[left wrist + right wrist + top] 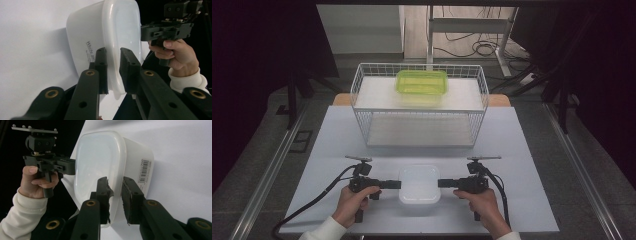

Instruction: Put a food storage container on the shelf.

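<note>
A white plastic container (419, 184) with its lid on sits on the white table (337, 140), near the front edge and midway between the two hands. The left gripper (396, 184) meets the container's left side and the right gripper (443, 183) its right side. In the left gripper view the jaws straddle the lid rim (113, 75), one on each face, with a narrow gap showing; whether they press it cannot be told. The right gripper view shows the same arrangement on the opposite rim (115, 195), again with the grip uncertain. A barcode label (144, 170) marks the container's wall. Farther back stands a white wire rack (419, 105) holding a green lidded container (422, 82) on its upper shelf.
</note>
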`<state>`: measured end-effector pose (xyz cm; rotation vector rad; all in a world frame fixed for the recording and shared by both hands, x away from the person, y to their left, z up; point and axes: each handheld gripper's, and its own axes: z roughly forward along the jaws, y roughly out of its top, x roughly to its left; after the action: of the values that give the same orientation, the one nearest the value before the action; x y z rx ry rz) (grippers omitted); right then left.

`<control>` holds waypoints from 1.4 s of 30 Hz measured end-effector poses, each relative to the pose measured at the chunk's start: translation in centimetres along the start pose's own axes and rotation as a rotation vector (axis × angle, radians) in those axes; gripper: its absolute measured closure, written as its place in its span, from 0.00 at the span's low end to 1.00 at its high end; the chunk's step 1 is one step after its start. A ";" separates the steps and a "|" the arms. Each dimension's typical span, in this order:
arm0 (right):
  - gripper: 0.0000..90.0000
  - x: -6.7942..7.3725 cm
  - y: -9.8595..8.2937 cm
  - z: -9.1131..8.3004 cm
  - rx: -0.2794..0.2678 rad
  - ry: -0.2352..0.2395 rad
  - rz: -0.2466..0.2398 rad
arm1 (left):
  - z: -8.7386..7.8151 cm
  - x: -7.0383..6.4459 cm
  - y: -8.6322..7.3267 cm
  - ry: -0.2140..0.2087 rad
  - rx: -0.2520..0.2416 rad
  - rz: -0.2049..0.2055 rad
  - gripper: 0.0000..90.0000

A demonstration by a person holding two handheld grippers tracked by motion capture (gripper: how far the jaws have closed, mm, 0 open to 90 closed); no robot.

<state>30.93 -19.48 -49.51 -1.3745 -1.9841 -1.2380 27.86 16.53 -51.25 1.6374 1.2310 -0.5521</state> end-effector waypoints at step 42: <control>0.89 3.2 0.7 -2.2 -0.098 -0.004 -0.196 | -1.6 -3.3 0.7 0.040 -0.086 0.183 0.90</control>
<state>29.93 -19.60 -45.68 -1.2514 -2.1279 -1.4368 26.88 16.41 -47.61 1.6741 1.1045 -0.3499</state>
